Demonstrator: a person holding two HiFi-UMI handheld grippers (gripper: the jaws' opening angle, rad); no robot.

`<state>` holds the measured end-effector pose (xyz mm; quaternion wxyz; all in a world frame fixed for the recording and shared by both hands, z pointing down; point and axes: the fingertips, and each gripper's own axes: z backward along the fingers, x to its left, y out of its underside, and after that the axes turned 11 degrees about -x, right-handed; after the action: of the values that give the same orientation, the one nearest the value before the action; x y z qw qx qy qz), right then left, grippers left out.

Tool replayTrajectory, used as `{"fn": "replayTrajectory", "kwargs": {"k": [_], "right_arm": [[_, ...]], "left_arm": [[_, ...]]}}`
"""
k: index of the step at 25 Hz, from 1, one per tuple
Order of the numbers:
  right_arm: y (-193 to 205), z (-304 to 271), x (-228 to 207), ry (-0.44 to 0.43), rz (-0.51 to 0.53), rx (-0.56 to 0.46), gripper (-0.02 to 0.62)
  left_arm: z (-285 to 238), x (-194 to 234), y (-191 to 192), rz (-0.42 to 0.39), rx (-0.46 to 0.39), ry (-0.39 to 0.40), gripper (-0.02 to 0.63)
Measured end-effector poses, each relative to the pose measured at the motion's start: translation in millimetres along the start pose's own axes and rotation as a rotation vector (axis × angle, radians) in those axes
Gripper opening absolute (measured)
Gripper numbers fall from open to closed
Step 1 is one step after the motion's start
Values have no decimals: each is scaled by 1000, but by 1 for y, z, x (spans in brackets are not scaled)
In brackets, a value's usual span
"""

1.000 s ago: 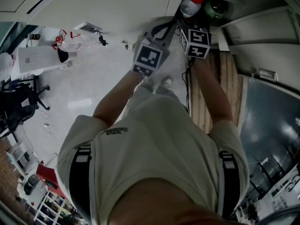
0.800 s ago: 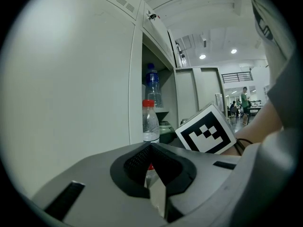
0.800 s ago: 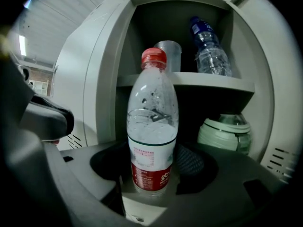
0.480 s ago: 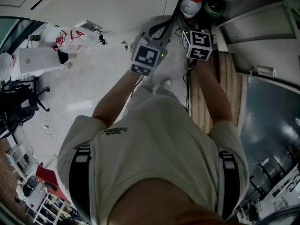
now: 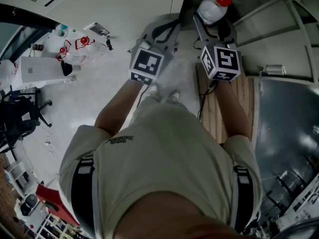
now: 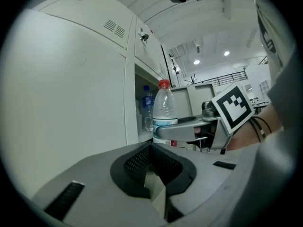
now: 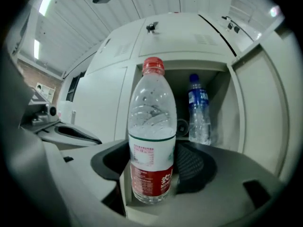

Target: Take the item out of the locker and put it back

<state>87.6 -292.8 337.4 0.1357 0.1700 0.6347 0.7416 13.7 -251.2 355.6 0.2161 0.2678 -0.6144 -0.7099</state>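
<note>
A clear water bottle point(image 7: 151, 141) with a red cap and a red-and-white label stands upright between my right gripper's point(image 7: 151, 186) jaws, which are shut on its lower body. In the head view the bottle point(image 5: 213, 10) is at the top, in front of the open locker compartment point(image 7: 222, 86). Inside the compartment stands a second bottle point(image 7: 199, 110) with a blue label. My left gripper point(image 6: 154, 181) is to the left of the right one, shut and empty, facing the closed locker doors point(image 6: 71, 79). The left gripper view also shows the held bottle point(image 6: 164, 110).
The locker's door point(image 7: 258, 103) stands open on the right of the compartment. A wooden slatted board point(image 5: 219, 113) lies on the floor below the right arm. An office chair point(image 5: 20, 118) and a white desk point(image 5: 42, 66) stand far left.
Both grippers have risen. The right one carried the red-capped bottle up in front of the open compartment, and the left one rose beside it.
</note>
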Motion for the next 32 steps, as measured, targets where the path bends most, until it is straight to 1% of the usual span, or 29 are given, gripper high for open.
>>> {"fn": "replayTrajectory", "kwargs": {"k": [6, 9, 11, 13, 16, 19, 23, 27, 32], "right_arm": [[-62, 30, 6, -24, 22, -91, 299], [-82, 45, 12, -32, 2, -109, 299], [-93, 56, 16, -41, -6, -124, 299], [-100, 65, 20, -47, -9, -131, 299], [-104, 78, 27, -59, -24, -127, 299], [-105, 88, 33, -67, -25, -117, 299], [-101, 99, 38, -66, -23, -104, 299], [-95, 111, 44, -62, -70, -91, 299], [-87, 119, 50, -55, -115, -81, 299]], "left_arm": [[9, 1, -48, -19, -62, 18, 12], [15, 1, -69, -21, -91, 32, 12], [19, 0, -77, -12, -104, 42, 12], [23, 0, -82, -24, -112, 49, 12], [29, -2, -87, -58, -122, 62, 12], [35, -6, -89, -60, -123, 80, 12], [39, -11, -82, -46, -106, 96, 12], [46, -24, -78, -28, -122, 126, 12], [50, -29, -75, 1, -120, 119, 12]]}}
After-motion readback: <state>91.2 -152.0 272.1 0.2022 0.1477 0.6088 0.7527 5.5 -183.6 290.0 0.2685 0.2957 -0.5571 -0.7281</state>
